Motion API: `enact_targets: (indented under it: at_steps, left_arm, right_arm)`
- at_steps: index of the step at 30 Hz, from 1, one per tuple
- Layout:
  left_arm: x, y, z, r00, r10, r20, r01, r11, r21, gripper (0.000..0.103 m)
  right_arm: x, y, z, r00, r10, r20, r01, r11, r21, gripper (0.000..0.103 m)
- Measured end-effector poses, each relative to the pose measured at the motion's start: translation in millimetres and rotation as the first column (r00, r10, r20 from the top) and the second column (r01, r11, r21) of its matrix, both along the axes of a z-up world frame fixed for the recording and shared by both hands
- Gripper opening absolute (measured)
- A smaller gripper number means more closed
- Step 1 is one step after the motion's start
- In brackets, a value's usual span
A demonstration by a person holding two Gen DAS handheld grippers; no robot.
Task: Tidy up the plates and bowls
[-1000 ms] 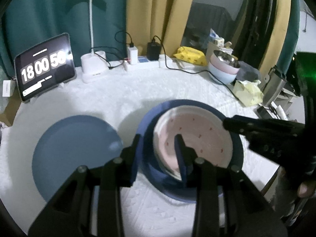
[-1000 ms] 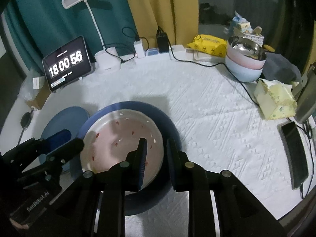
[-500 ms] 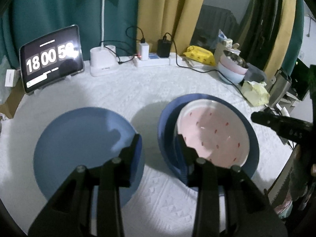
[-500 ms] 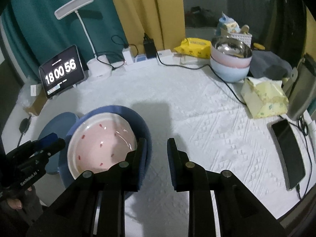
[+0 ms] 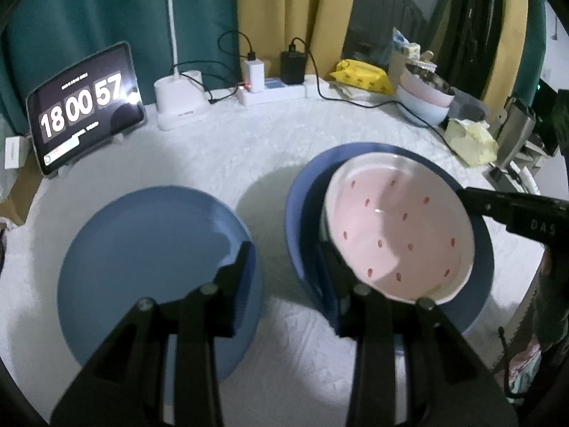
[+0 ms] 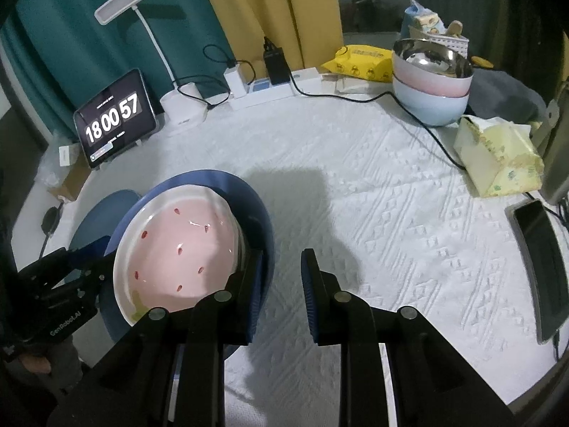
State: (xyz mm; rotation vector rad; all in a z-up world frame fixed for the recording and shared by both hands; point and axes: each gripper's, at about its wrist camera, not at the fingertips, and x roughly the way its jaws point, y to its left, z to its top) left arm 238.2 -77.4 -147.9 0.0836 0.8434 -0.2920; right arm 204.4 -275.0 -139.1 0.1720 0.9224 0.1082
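Pink glaze flecked with red is being shown by the pink plate, which is being cradled inside the dark blue plate at the right of centre in the left wrist view, on the white cloth. A lighter blue plate is lying just beside this pair, at the lower left of that view, and apart from it. The left gripper is being held partly open. One finger is hanging over the lighter plate, the other is crossing the dark plate's left rim, and only cloth is being seen in the gap. The right gripper is likewise being kept unclenched at the lower centre of its own view. Its left finger is lying against the dark plate's right rim, and nothing is being pinched. Whether the pair is being borne fully by the cloth cannot be told. The step is being judged as a regrip of the nested pair so that it can be gathered with the lighter plate. To do it well, both rims should be taken together from opposite sides, the pads being closed squarely over the dark rim. The pair should be kept level, since the pink plate is sitting off-centre toward the right and could slide. The stacked bowls at the upper right are being left alone.
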Motion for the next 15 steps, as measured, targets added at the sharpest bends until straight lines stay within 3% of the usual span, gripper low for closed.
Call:
enact_targets:
  at_steps: [5,7,11,15]
  left_arm:
    - [-2.7,-3.5,-1.5,0.999,0.0,0.041,-0.002,1.0,0.031,0.038]
    - [-4.4,-4.8,-2.5,0.997,0.018,0.07,-0.022,0.998,0.054,0.042]
    - [0.8,-1.3,-5.5,0.993,0.095,0.065,-0.097,0.995,0.034,0.048]
    - [4.8,3.6,-8.1,0.99,0.135,0.049,-0.135,0.991,-0.003,0.05]
  right_arm:
    - [2.8,2.3,-7.4,1.0,0.008,0.007,-0.008,1.0,-0.025,0.035]
    - [3.1,3.0,-7.5,1.0,0.011,0.011,-0.01,0.999,-0.048,0.04]
    - [0.6,2.3,-11.1,0.998,-0.055,0.032,0.058,0.991,-0.118,0.062]
    - [0.1,-5.3,-18.6,0.994,-0.1,0.038,0.102,0.993,-0.059,0.064]
